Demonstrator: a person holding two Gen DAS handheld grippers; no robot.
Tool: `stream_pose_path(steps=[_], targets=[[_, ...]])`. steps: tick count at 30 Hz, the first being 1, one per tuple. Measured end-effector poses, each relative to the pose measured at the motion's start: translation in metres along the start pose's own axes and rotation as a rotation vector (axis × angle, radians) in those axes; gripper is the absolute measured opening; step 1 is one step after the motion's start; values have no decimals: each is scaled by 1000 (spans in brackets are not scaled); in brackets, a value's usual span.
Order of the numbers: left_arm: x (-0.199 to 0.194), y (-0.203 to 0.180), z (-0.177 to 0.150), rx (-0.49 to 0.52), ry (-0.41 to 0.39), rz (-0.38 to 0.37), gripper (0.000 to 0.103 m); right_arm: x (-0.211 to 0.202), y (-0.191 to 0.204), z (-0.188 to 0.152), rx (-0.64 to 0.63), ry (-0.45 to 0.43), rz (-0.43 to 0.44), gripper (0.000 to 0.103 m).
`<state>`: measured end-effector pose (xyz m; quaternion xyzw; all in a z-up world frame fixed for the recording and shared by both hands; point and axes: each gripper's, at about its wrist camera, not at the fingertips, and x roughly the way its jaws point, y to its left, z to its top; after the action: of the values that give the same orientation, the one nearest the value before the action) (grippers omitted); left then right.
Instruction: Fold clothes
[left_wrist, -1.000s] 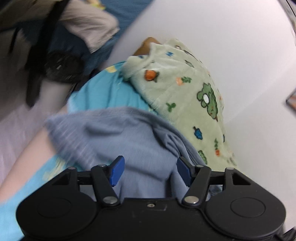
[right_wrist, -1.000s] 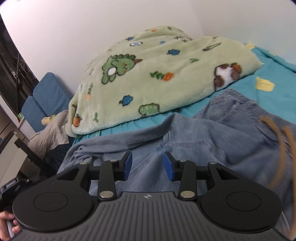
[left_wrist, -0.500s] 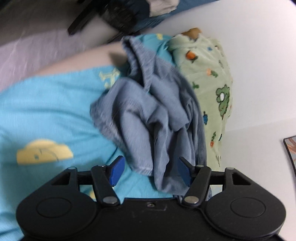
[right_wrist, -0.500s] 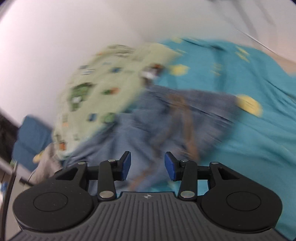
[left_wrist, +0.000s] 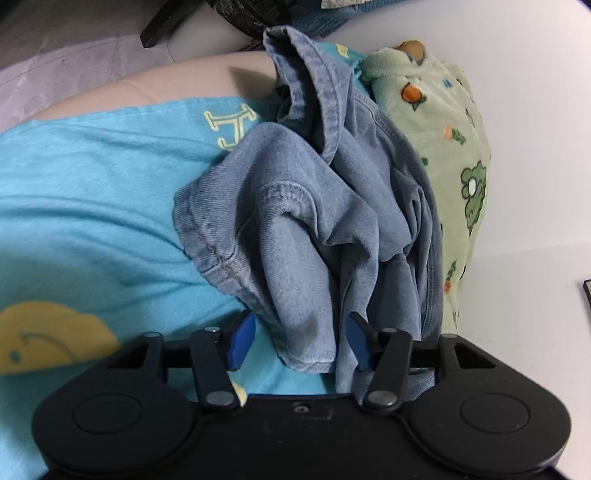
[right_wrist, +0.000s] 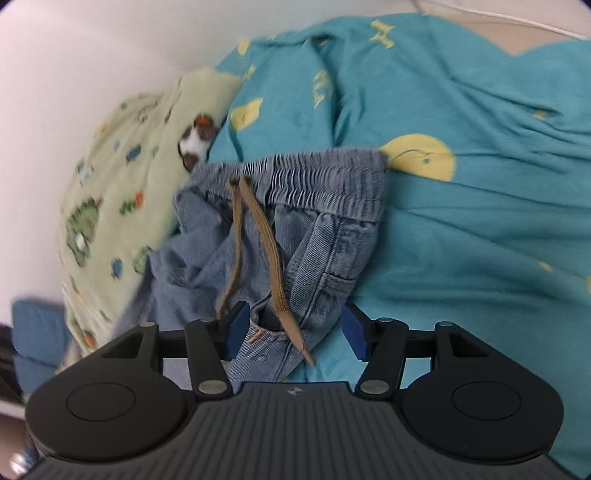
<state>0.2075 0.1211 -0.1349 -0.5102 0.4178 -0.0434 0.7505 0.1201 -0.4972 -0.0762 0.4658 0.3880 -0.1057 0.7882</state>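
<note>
A pair of blue denim trousers (left_wrist: 314, 206) lay crumpled on a bed covered by a turquoise sheet (left_wrist: 92, 206) printed with yellow smiley faces. Beside the trousers, toward the white wall, sat a pale green fleece blanket (left_wrist: 450, 140) patterned with cartoon animals; the denim touched its edge.

In the left wrist view, the left gripper (left_wrist: 300, 341) hovered low over one bunched end of the trousers. Its jaws had just been closing, and a hemmed fold of denim sat between the blue fingers (left_wrist: 242, 341), though the pads did not clearly press on it, so the grip counted as released.

In the right wrist view, the right gripper (right_wrist: 293, 334) faced the waist end, where the elastic waistband (right_wrist: 317, 177) lay gathered and two tan drawstrings (right_wrist: 271, 254) trailed down toward the camera. Its jaws had just been opening and stood released, with a pocket corner of the denim and one drawstring tip lying between the blue fingers (right_wrist: 352, 338), not touching the right-hand pad.
</note>
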Motion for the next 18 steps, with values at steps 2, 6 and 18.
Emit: stream_pose_path(steps=[2, 6, 18], targets=[[6, 2, 0, 3, -2, 8, 41, 13, 4, 0, -41, -3, -39, 58], [10, 5, 3, 5, -26, 30, 17, 33, -3, 0, -22, 7, -61, 58], [-39, -35, -1, 134, -221, -85, 4, 8, 13, -6, -83, -163, 48, 13]])
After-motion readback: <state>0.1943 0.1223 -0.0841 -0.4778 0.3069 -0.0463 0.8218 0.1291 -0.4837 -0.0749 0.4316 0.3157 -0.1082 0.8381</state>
